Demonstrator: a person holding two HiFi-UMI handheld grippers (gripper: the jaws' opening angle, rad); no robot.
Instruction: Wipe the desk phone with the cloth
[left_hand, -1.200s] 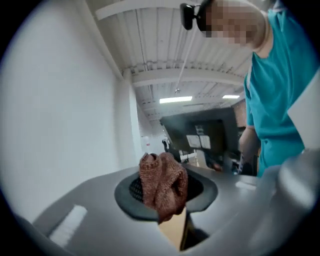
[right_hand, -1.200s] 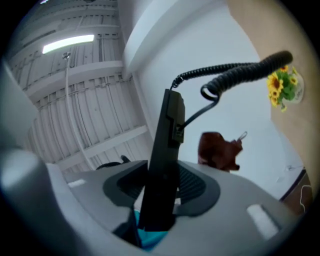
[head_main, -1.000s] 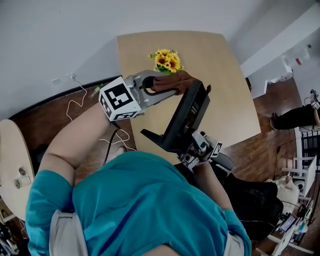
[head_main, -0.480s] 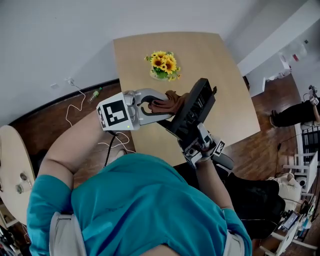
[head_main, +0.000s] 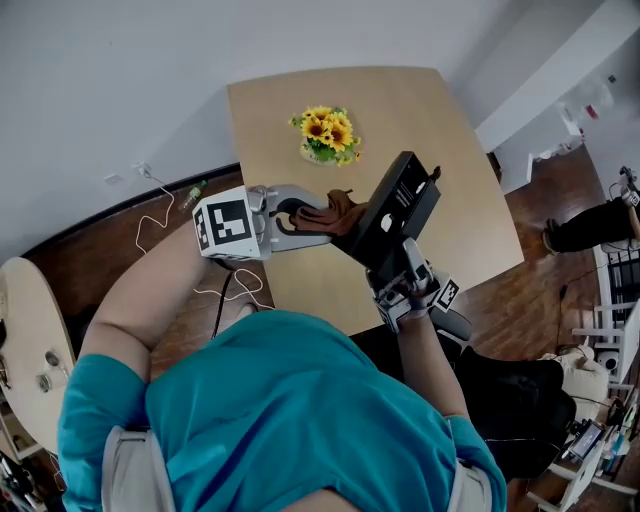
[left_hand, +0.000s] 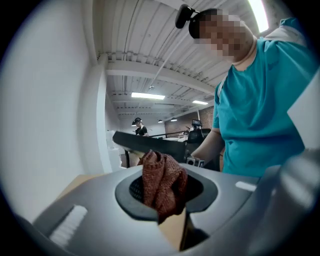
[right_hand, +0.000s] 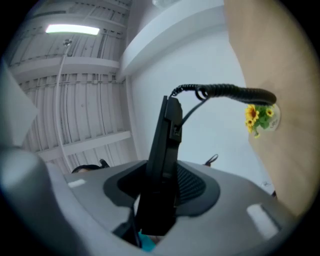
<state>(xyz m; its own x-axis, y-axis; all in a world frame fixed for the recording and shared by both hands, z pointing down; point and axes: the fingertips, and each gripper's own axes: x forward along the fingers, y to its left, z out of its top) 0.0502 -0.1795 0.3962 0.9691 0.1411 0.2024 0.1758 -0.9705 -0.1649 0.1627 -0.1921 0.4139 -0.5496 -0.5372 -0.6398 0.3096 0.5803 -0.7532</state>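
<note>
The black desk phone (head_main: 402, 203) is held up off the table, tilted on edge, and my right gripper (head_main: 398, 268) is shut on its lower end. In the right gripper view the phone (right_hand: 166, 145) rises straight from between the jaws, its coiled cord (right_hand: 225, 91) arching to the right. My left gripper (head_main: 318, 215) is shut on a bunched brown cloth (head_main: 336, 212), which rests against the phone's left face. In the left gripper view the cloth (left_hand: 161, 181) stands up between the jaws, with the phone (left_hand: 150, 144) a dark band just behind it.
A light wooden table (head_main: 430, 110) lies below the phone, with a small pot of yellow sunflowers (head_main: 325, 133) at its far side. White cables (head_main: 155, 205) trail over the dark floor at the left. Another person (head_main: 590, 232) stands at the far right.
Both hands have shifted. The phone has moved right and stands more upright. The left gripper has come down and nearer with the cloth, which stays at the phone's left face.
</note>
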